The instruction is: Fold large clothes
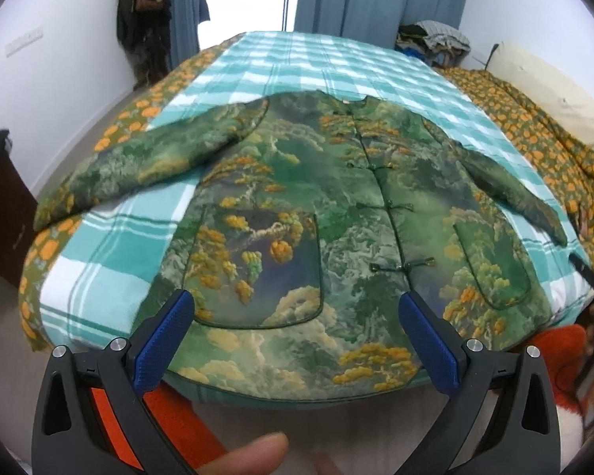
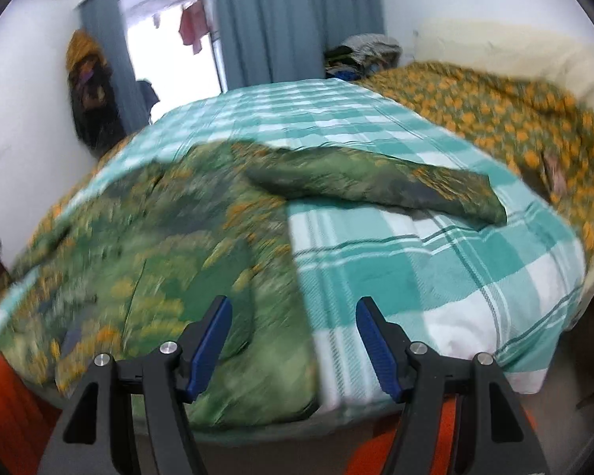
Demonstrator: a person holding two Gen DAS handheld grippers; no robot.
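I am holding my left gripper (image 1: 297, 312) and right gripper (image 2: 293, 324) released, grasping nothing, above the hem of the green jacket (image 1: 297, 206) lying flat, buttoned, on the checked bed (image 1: 111, 261).

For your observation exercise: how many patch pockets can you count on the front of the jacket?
2: one pocket left of the button line, one pocket right of it, both low on the jacket. Others may be hidden.
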